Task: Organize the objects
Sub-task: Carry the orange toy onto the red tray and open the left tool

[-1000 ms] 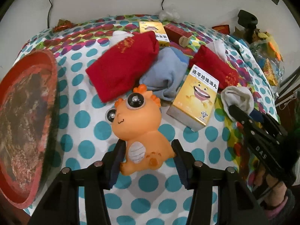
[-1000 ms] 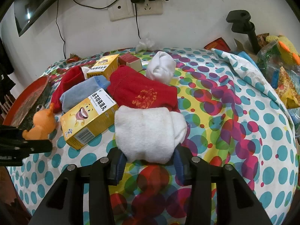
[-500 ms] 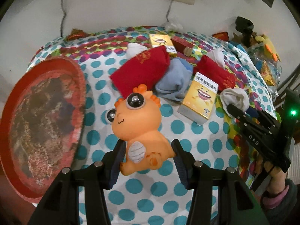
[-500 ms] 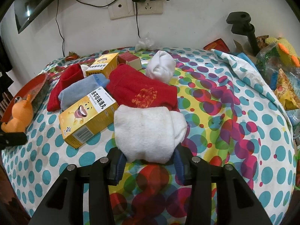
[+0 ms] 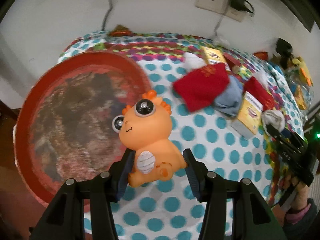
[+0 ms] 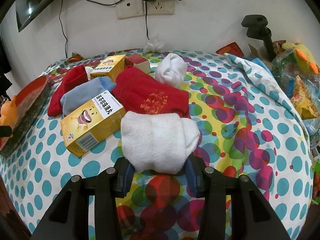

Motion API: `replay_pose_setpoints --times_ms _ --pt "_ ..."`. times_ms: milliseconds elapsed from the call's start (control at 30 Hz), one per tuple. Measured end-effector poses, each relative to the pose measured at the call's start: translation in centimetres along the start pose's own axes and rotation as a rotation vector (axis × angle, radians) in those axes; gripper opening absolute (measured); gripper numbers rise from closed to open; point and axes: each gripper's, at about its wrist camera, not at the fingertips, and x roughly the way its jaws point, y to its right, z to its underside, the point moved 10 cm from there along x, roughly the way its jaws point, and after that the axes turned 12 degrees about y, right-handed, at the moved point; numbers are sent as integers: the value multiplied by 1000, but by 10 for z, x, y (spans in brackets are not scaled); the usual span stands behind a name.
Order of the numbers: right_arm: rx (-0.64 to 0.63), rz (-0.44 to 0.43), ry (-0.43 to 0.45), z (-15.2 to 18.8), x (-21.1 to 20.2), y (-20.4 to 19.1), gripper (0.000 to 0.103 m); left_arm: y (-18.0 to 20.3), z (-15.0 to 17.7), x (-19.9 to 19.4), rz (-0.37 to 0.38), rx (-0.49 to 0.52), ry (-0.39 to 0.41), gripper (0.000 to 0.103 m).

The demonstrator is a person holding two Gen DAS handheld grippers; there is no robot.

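- Two tongs hold: left tongs (image 5: 157, 167) clamp the orange toy dragon (image 5: 149, 138) above the red tray's (image 5: 30, 108) edge.
- Right tongs (image 6: 158, 173) clasp the white sock roll (image 6: 158, 138).
- Next, likely: lower the dragon into the tray.

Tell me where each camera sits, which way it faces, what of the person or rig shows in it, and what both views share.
Left wrist: rides the left gripper, looking steeply down along its fingers at the orange toy it clamps beside the red tray; the right gripper and a hand show at right.
Right wrist: rides the right gripper, looking down at the white sock it grips.
Shared: toy, tray, yellow box, red socks, dotted cloth.
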Motion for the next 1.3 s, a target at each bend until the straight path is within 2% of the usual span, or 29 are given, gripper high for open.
replay_pose_setpoints --times_ms 333,667,933,1300 --pt "-28 26 -7 0 2 -2 43 -89 3 4 -121 -84 -12 52" --pt "-36 40 -11 0 2 -1 44 -170 23 17 -208 -162 -40 52" --pt "-36 44 -13 1 2 -1 45 -208 29 21 -241 -188 -54 52" --pt "-32 49 -15 1 2 0 47 -227 29 27 -287 -178 -60 54"
